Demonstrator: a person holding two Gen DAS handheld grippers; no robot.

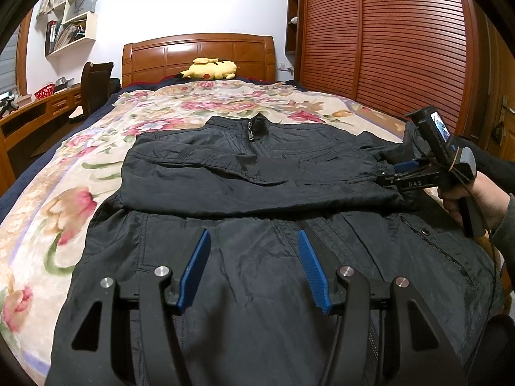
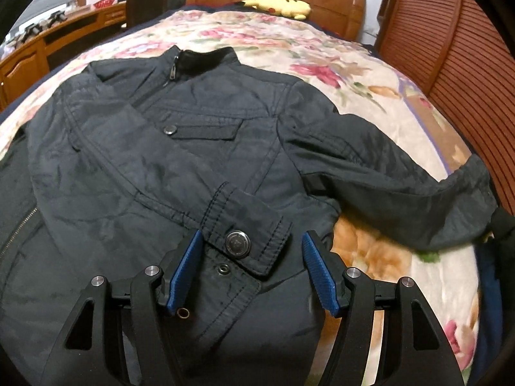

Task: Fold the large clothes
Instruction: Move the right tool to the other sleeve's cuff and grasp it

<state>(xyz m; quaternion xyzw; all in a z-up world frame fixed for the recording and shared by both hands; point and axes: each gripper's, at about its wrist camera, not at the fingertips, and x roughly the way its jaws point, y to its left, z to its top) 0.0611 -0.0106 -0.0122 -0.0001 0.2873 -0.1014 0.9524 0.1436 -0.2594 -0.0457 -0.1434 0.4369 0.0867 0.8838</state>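
A black zip jacket (image 1: 257, 173) lies front up on the bed, collar toward the headboard. One sleeve is folded across the chest, and its snap-button cuff (image 2: 244, 234) lies between my right gripper's blue pads (image 2: 185, 267). My right gripper (image 2: 252, 270) is open just above the cuff; it also shows in the left wrist view (image 1: 391, 173) at the jacket's right side. The other sleeve (image 2: 386, 173) stretches out to the right on the blanket. My left gripper (image 1: 254, 267) is open and empty over the jacket's lower hem.
The floral blanket (image 1: 80, 173) covers the bed. A yellow plush toy (image 1: 209, 69) lies by the wooden headboard (image 1: 199, 53). A desk and chair (image 1: 93, 87) stand on the left, a slatted wooden wardrobe (image 1: 386, 48) on the right.
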